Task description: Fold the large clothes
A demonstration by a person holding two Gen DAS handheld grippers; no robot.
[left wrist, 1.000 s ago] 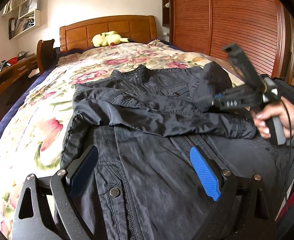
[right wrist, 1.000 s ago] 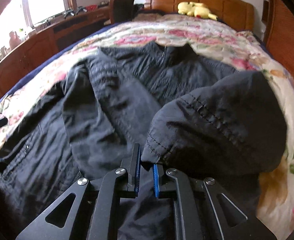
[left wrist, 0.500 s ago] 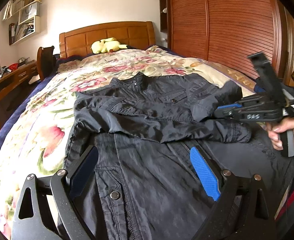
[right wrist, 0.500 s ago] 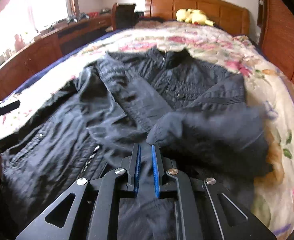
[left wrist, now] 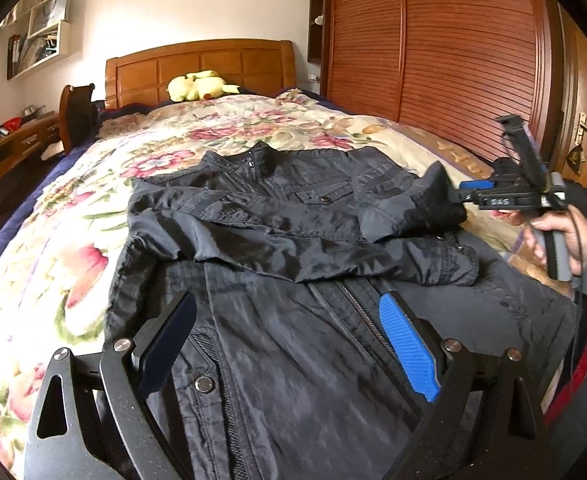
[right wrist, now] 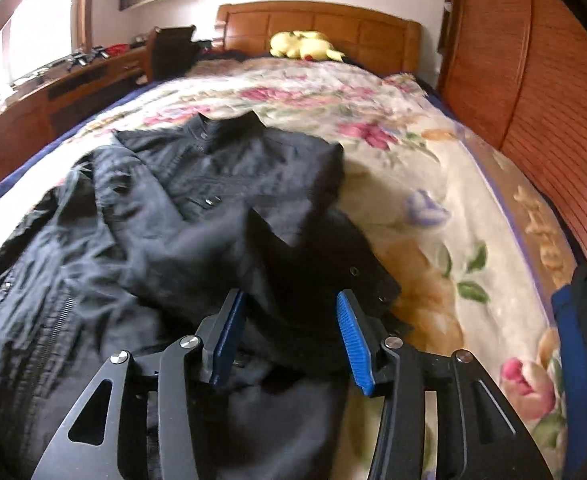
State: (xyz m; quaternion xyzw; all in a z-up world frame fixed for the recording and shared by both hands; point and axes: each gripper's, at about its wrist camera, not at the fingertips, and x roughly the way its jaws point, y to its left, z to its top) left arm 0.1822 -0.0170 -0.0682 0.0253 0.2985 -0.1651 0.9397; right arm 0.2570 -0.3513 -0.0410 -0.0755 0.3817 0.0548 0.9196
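The black jacket [left wrist: 293, 248] lies on the bed [left wrist: 53, 240], long axis along it, collar toward the headboard [left wrist: 201, 64] and hem at the foot. 1 sleeve [left wrist: 333, 252] lies across the chest. The left gripper [left wrist: 289, 340] hovers released over the hem, nothing between its pads. The right gripper [right wrist: 289, 328] is opening; the other sleeve's cuff [right wrist: 333, 264] sits between its pads, which do not press it. Its side reads something like "DAS". Free blanket lies on both sides of the jacket.
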